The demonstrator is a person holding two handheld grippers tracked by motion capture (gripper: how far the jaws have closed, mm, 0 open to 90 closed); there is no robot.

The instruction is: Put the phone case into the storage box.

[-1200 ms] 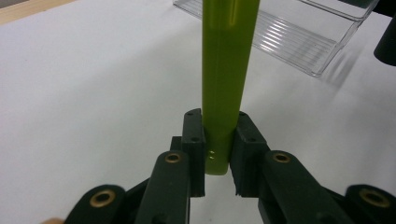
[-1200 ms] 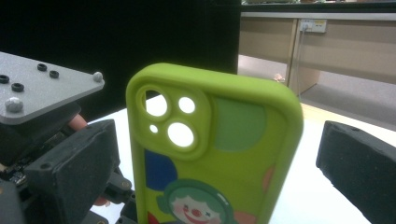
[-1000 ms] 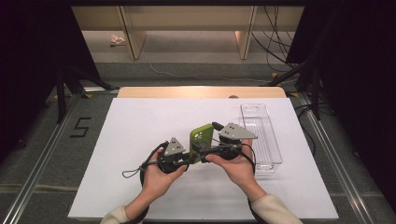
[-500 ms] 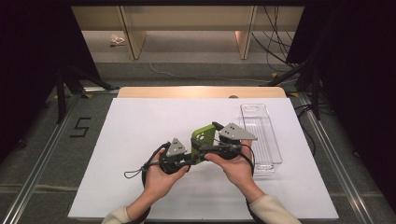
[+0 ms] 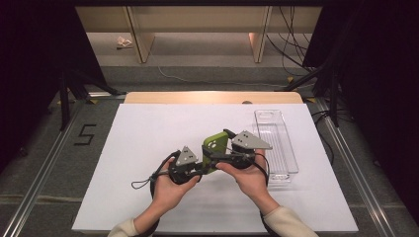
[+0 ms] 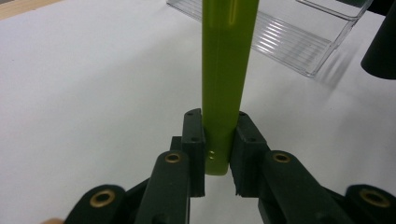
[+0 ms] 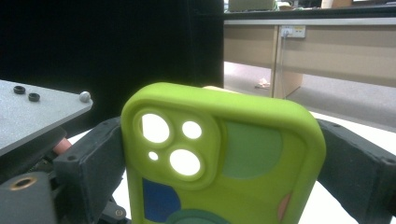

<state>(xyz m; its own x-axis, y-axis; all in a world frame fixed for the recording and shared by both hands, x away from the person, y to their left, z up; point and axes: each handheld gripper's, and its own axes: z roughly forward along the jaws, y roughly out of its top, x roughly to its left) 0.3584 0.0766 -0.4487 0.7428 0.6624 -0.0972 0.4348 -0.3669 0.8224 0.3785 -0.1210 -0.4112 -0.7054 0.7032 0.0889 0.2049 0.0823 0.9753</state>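
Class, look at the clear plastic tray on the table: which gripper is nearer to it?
Right. The right gripper grips the green phone case just beside the clear plastic tray; the left gripper clamps the case's lower end, farther from it.

white-topped bench [image 5: 148,148] with a strip of bare wood along the far edge, clear plastic tray [image 5: 276,143] lying flat near the right side, grey floor [image 5: 44,163] all around
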